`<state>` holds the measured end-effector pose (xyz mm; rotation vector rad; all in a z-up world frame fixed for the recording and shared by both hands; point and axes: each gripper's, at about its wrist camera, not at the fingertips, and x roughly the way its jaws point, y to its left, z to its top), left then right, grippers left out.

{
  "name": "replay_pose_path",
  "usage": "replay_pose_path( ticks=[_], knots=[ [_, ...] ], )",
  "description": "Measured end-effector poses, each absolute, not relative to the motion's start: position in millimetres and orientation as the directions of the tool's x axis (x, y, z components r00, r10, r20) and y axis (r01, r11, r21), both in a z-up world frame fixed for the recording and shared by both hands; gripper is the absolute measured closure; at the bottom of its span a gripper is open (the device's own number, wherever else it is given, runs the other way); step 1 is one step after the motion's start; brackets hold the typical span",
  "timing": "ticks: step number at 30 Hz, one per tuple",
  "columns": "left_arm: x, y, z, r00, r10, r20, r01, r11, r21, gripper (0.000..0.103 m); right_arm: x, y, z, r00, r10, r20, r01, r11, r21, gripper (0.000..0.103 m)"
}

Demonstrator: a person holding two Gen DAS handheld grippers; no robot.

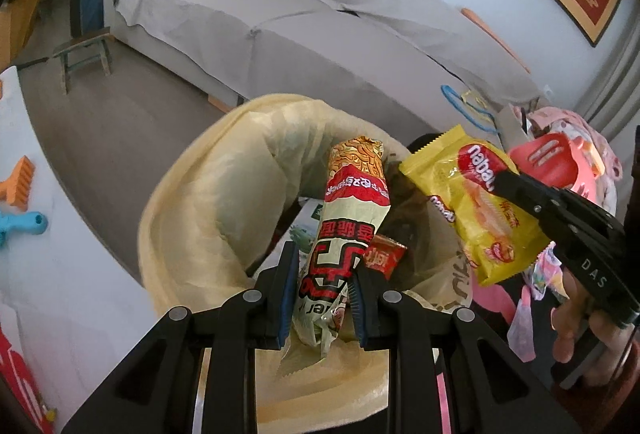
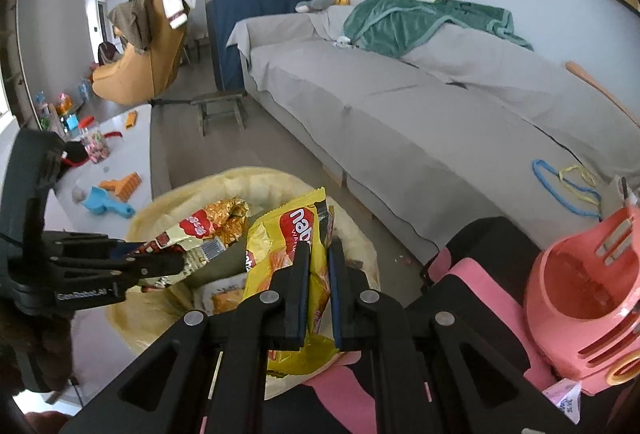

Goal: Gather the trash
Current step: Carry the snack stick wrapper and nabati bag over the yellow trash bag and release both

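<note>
Living room, sofa behind. Left gripper jaws clamp noodle pack, right gripper jaws nearly closed on wafer pack, over bin. Risk: wrappers snag liner, fall outside.

Black tool arms, silver rivets, blue pads

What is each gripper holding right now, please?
Left gripper: closed on the noodle packet.
Right gripper: closed on the yellow wafer packet.

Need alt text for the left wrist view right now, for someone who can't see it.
The left claw grips a long noodle packet over a bin lined with a yellowish bag. At right, the right claw holds a yellow wafer packet above the same bin. A grey sofa stands behind.
</note>
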<state>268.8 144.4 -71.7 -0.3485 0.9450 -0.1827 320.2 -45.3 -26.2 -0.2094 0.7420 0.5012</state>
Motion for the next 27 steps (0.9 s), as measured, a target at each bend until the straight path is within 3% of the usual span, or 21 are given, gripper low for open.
replay_pose_path(
  ticks=[3,6,7,15,19,27],
  knots=[
    [277,144,-80,0.56,-0.346,-0.753,0.002,0.909,-0.416,0.075,326,-49,-31,0.623,0.353,-0.698,-0.494,0.869,-0.001,0.095],
    [280,146,-83,0.554,-0.387,-0.737,0.016,0.89,-0.456,0.055,330,-52,-35,0.62,0.342,-0.706,-0.486,0.874,-0.003,0.095],
    [279,147,-83,0.56,-0.389,-0.731,0.019,0.889,-0.458,0.054,331,-51,-35,0.619,0.338,-0.709,-0.485,0.874,-0.007,0.095],
    [269,189,-64,0.666,-0.329,-0.669,-0.064,0.869,-0.491,0.054,334,-24,-36,0.576,0.378,-0.725,-0.548,0.837,0.001,0.095],
    [262,212,-64,0.689,-0.306,-0.657,-0.107,0.854,-0.509,0.054,353,19,-56,0.443,0.403,-0.801,-0.624,0.78,0.048,0.095],
    [246,242,-73,0.709,-0.271,-0.651,-0.159,0.838,-0.522,0.054,367,86,-129,0.151,0.3,-0.942,-0.738,0.668,0.094,0.095]
  ],
)
